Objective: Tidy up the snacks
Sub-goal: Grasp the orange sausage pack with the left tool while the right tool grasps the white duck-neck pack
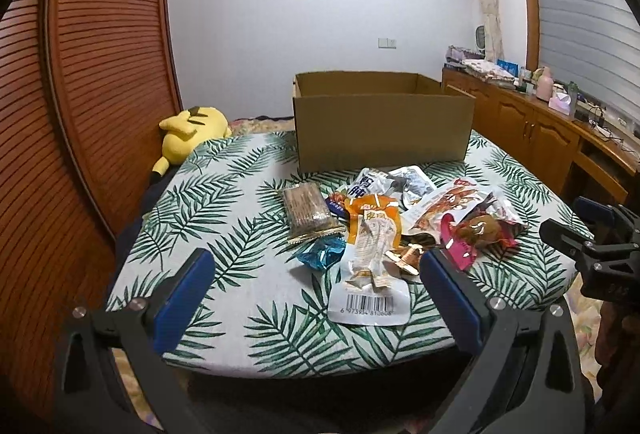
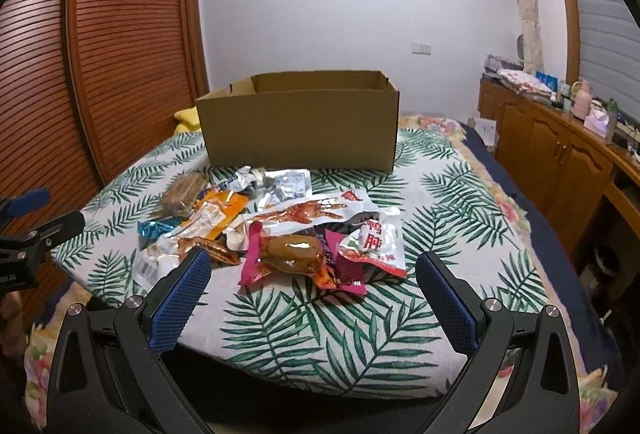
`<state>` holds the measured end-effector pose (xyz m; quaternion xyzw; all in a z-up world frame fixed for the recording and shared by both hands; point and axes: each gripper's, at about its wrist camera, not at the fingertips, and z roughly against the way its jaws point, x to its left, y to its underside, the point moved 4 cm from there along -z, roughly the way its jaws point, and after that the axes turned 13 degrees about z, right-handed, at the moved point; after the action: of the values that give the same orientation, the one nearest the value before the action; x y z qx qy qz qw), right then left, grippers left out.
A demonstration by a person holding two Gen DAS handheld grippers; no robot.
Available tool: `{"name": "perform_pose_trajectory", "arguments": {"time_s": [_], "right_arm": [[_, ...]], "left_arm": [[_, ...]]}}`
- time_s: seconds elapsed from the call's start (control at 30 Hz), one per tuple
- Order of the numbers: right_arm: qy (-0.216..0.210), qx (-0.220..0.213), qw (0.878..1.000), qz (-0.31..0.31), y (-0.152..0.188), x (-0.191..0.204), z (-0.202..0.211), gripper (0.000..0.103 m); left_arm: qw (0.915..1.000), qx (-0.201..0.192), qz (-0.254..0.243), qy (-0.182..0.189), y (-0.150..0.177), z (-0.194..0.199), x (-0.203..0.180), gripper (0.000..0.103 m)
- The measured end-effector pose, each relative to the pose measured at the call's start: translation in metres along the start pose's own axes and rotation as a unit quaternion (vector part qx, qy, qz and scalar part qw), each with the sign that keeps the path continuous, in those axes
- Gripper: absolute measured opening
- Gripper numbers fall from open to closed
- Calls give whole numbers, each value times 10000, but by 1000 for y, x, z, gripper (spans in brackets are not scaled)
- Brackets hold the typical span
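A pile of snack packets lies on the leaf-print table [image 1: 240, 234] in front of an open cardboard box [image 1: 380, 126]. It includes an orange packet with a barcode [image 1: 372, 246], a brown biscuit pack [image 1: 306, 212], a blue wrapper [image 1: 322, 252] and a pink packet with a brown piece [image 2: 288, 252]. My left gripper [image 1: 316, 274] is open and empty, above the table's near edge, with the orange packet between its fingers' line. My right gripper [image 2: 312, 278] is open and empty, just before the pink packet. The box [image 2: 300, 130] stands behind the pile.
A yellow plush toy [image 1: 188, 134] lies at the table's far left. A slatted wooden wardrobe [image 1: 100, 74] stands on the left. Wooden cabinets [image 2: 560, 154] with clutter on top run along the right wall. The right gripper's body shows at the left wrist view's right edge [image 1: 592, 246].
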<state>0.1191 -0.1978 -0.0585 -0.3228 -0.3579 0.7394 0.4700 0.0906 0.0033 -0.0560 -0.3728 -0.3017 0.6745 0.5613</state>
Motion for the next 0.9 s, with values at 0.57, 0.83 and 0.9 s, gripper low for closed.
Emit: {"name": "perform_pose_trajectory", "arguments": {"time_s": [0.57, 0.83, 0.9], "right_arm": [[-553, 464, 9973, -122, 20, -16, -46, 101], [-607, 595, 9962, -188, 24, -31, -57, 101], [-619, 623, 9959, -216, 23, -36, -61, 100]], "left_arm": [[9934, 976, -23, 600, 6, -68, -10, 94], [9894, 1170, -107, 848, 1, -86, -21, 88], [9890, 1204, -97, 856, 0, -90, -20, 88]]}}
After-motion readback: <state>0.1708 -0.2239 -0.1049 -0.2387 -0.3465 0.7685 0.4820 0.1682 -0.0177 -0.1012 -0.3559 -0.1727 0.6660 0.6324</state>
